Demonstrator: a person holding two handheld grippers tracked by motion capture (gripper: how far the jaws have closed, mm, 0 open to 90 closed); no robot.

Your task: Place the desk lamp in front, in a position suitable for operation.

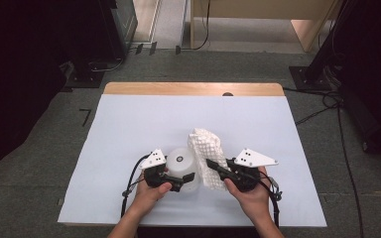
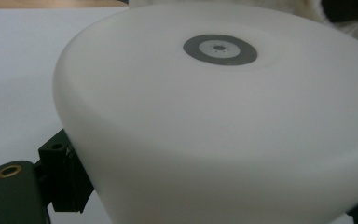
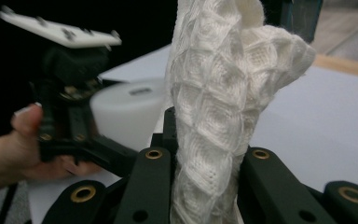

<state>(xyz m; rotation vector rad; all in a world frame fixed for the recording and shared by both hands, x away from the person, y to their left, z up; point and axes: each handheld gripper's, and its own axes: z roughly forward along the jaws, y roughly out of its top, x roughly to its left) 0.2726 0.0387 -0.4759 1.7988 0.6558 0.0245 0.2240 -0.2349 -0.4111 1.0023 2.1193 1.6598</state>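
Observation:
A white waffle-weave cloth stands bunched up at the middle of the table. My right gripper is shut on its lower part; in the right gripper view the cloth rises pinched between the two black jaws. Just left of the cloth sits an upturned white bowl with a grey ring on its base. My left gripper is shut on the bowl's sides. In the left gripper view the bowl bulges between the jaws, and one black finger presses its lower left wall.
The table is covered by a white sheet, with a wooden strip along the far edge. Dark stands and cables lie on the floor around the table. Bare sheet lies to the far left and far right of both hands.

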